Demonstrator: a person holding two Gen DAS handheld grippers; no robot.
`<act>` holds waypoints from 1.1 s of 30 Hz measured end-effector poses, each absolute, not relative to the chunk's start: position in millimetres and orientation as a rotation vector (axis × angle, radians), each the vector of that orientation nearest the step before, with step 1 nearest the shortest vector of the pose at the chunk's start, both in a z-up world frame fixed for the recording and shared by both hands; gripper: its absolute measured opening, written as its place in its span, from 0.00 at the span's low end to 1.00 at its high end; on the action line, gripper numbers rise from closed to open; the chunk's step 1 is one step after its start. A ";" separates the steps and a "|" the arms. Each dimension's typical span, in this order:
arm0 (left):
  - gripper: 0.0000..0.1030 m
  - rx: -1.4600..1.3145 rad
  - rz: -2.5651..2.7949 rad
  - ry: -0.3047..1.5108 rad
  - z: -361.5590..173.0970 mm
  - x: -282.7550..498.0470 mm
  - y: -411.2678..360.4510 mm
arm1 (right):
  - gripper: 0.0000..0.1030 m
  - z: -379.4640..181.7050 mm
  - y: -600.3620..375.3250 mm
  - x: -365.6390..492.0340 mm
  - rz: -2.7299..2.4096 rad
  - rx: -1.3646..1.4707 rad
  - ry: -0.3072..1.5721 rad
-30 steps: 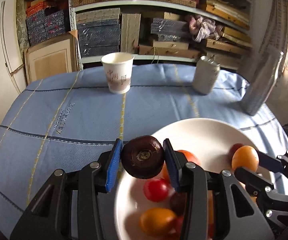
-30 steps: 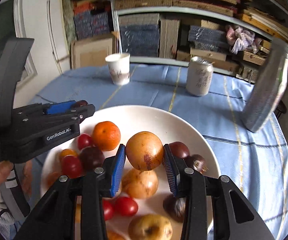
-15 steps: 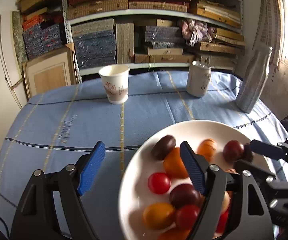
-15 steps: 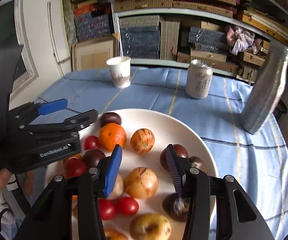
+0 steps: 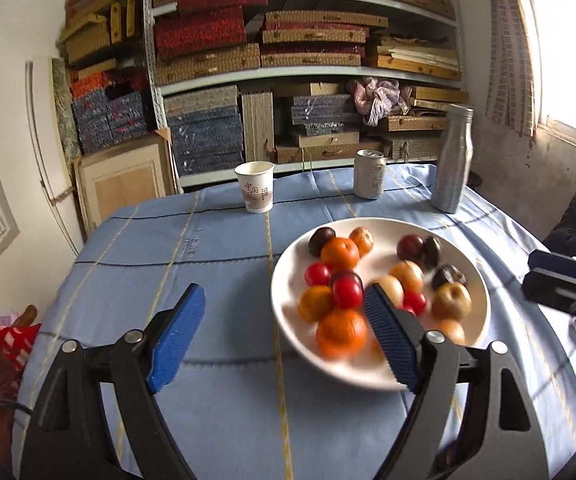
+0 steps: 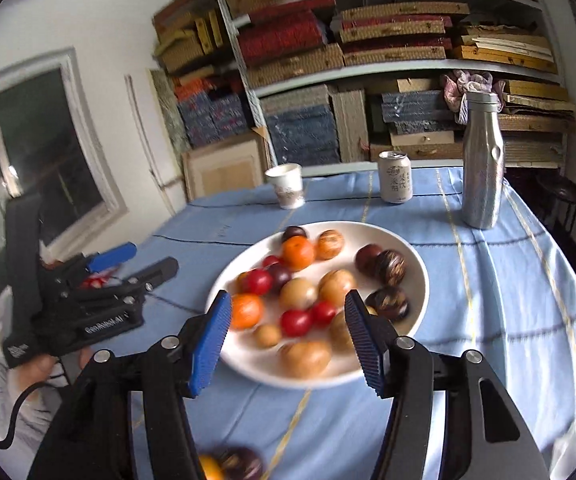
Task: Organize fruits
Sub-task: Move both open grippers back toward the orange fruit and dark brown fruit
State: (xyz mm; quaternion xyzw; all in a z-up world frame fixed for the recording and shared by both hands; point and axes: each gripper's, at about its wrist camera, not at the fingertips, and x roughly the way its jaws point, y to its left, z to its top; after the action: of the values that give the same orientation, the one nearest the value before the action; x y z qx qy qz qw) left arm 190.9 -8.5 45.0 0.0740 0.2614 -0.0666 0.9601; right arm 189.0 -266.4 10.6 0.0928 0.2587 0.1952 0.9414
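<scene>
A white plate (image 5: 284, 280) (image 6: 415, 252) on the blue tablecloth holds several fruits: oranges (image 5: 339, 254), red tomatoes (image 5: 346, 293), dark passion fruits (image 6: 390, 267) and tan fruits (image 6: 304, 359). My left gripper (image 5: 284, 334) is open and empty, raised above the plate's near left edge. My right gripper (image 6: 288, 338) is open and empty, raised over the plate's near edge. The left gripper also shows in the right wrist view (image 6: 132, 260), to the left of the plate. Two blurred fruits (image 6: 230, 464) lie on the cloth below my right gripper.
A paper cup (image 5: 254, 186), a drink can (image 5: 369, 174) and a metal bottle (image 5: 452, 158) stand at the table's far side. Shelves of boxes (image 5: 288, 60) fill the back wall. A window (image 6: 40, 168) is at left.
Both grippers let go of their fruits onto the plate, opened wide, and pulled back and up away from the plate.
</scene>
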 end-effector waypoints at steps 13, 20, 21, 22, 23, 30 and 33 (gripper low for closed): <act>0.88 0.140 -0.154 0.497 21.9 88.2 -4.3 | 0.73 -14.1 -269.9 74.8 0.436 0.154 0.383; 0.88 0.178 -0.175 0.528 6.3 88.4 -13.5 | 0.74 -34.0 -264.3 73.8 0.462 0.124 0.448; 0.88 0.181 -0.179 0.531 5.4 89.3 -14.5 | 0.74 -33.7 -264.0 72.5 0.471 0.126 0.444; 0.88 0.184 -0.184 0.535 4.4 90.7 -15.9 | 0.74 -33.6 -263.1 71.6 0.483 0.126 0.445; 0.88 0.189 -0.190 0.540 2.6 91.1 -17.2 | 0.74 -33.8 -262.3 70.8 0.499 0.125 0.447; 0.88 0.211 -0.207 0.549 -2.5 89.9 -23.1 | 0.78 -16.1 -247.5 22.8 0.820 0.075 0.300; 0.88 0.206 -0.214 0.555 -2.9 89.0 -22.4 | 0.81 -9.6 -245.7 -4.5 0.920 0.039 0.274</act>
State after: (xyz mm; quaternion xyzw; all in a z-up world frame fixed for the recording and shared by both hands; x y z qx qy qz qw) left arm 89.0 -22.4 -2.9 0.1013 0.2728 -0.1054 0.9509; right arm -4.5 -245.7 -9.6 0.0187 0.1317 0.4425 0.8868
